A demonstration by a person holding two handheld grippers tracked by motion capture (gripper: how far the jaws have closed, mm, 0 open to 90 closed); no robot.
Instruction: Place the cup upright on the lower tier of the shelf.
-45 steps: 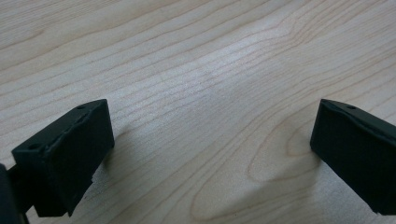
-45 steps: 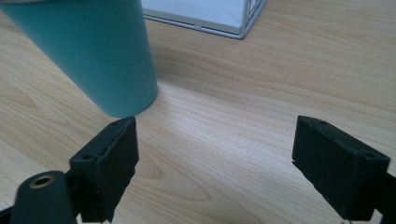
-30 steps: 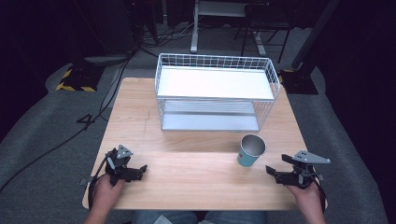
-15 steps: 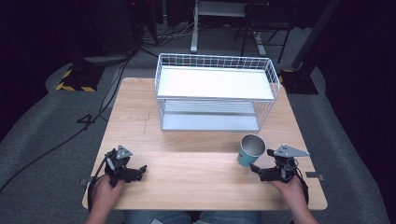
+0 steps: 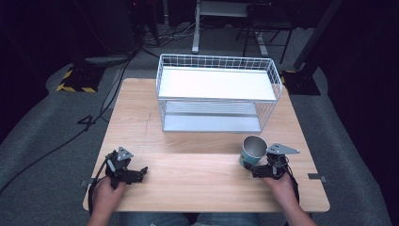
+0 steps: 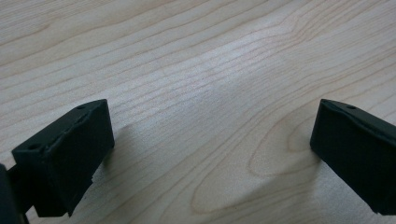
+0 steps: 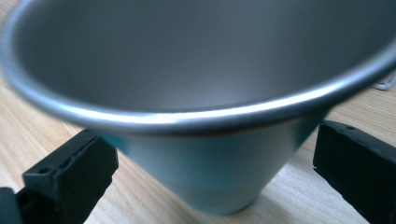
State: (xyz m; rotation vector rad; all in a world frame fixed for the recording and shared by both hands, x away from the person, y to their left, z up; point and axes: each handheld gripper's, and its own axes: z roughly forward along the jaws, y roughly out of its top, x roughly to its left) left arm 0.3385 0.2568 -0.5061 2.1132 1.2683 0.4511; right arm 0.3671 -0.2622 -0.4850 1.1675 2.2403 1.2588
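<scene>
A: While the table is sitting under the light, what is the right hand doing?

B: The right gripper is sitting low on the wood, near the right front of the table. Its two black jaws are standing wide apart, one on each side of the cup. In the right gripper view the cup is standing between them, but the jaws are not squeezing it. A little gap is showing on each side.

A: What is the cup looking like?

B: It is standing upright. It is blue-green on the outside and shiny grey inside, and it is getting wider toward the top. It is sitting just in front of the white wire basket, a bit to the right.

A: And the basket?

B: It is resting at the back middle of the table, with a white shelf on top and another one lower down.

A: What is the left hand doing?

B: The left gripper is lying near the left front edge, well apart from the cup. In the left gripper view its jaws are spread wide, and plain wood is showing between them. They are holding nothing.
</scene>
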